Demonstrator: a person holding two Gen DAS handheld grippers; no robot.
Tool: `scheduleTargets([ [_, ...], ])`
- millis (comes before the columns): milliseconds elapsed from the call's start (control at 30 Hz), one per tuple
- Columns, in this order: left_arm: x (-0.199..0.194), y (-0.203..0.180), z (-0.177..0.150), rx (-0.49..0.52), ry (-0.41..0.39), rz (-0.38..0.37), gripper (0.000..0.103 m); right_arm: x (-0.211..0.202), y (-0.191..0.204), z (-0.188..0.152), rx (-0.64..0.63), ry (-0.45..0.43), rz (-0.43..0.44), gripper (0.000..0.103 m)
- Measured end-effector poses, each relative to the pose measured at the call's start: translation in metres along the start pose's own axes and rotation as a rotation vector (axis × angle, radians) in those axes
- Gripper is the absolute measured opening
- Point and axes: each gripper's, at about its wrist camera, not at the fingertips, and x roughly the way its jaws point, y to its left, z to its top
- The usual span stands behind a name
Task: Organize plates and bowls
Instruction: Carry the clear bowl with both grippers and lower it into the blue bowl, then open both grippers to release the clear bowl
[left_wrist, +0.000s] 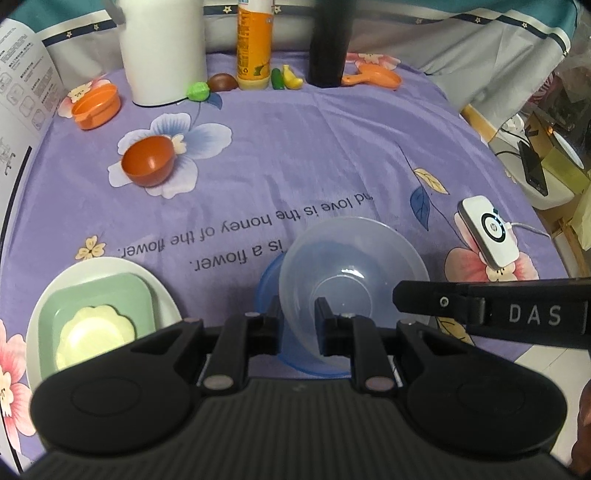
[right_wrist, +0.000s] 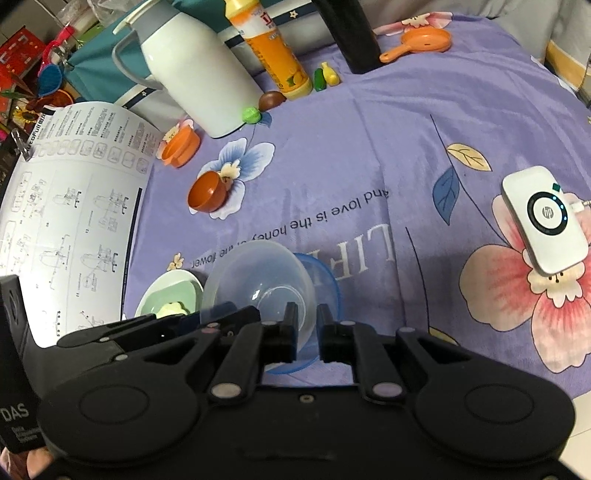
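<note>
My left gripper (left_wrist: 300, 325) is shut on the near rim of a clear plastic bowl (left_wrist: 354, 273), held tilted over a blue bowl (left_wrist: 267, 291) on the purple cloth. My right gripper (right_wrist: 306, 332) is shut on the rims of the clear bowl (right_wrist: 258, 280) and the blue bowl (right_wrist: 328, 288) from the other side; its finger shows in the left wrist view (left_wrist: 417, 295). A white plate (left_wrist: 48, 295) at the near left holds a green square plate (left_wrist: 110, 291) and a pale yellow flower dish (left_wrist: 96, 332). A brown bowl (left_wrist: 147, 166) lies tilted further back.
An orange cup (left_wrist: 96, 105), white jug (left_wrist: 164, 51), orange bottle (left_wrist: 253, 44), dark cylinder (left_wrist: 328, 44), small toy foods (left_wrist: 291, 77) and an orange toy pan (left_wrist: 376, 77) line the far edge. A white HP device (left_wrist: 487, 229) lies right. A paper sheet (right_wrist: 66, 206) lies left.
</note>
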Motion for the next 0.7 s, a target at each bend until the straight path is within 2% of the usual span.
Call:
scheduleTargets([
  [500, 0.013, -0.003, -0.001, 0.016, 0.019, 0.017, 0.016, 0.010, -0.001, 0.001, 0.014, 0.026, -0.013, 0.012],
  [633, 0.011, -0.003, -0.001, 0.017, 0.005, 0.028, 0.023, 0.013, 0.000, 0.001, 0.013, 0.031, -0.012, 0.016],
  [700, 0.007, -0.001, 0.001, 0.018, -0.015, 0.045, 0.037, 0.011, 0.001, 0.002, 0.007, 0.017, -0.025, 0.023],
])
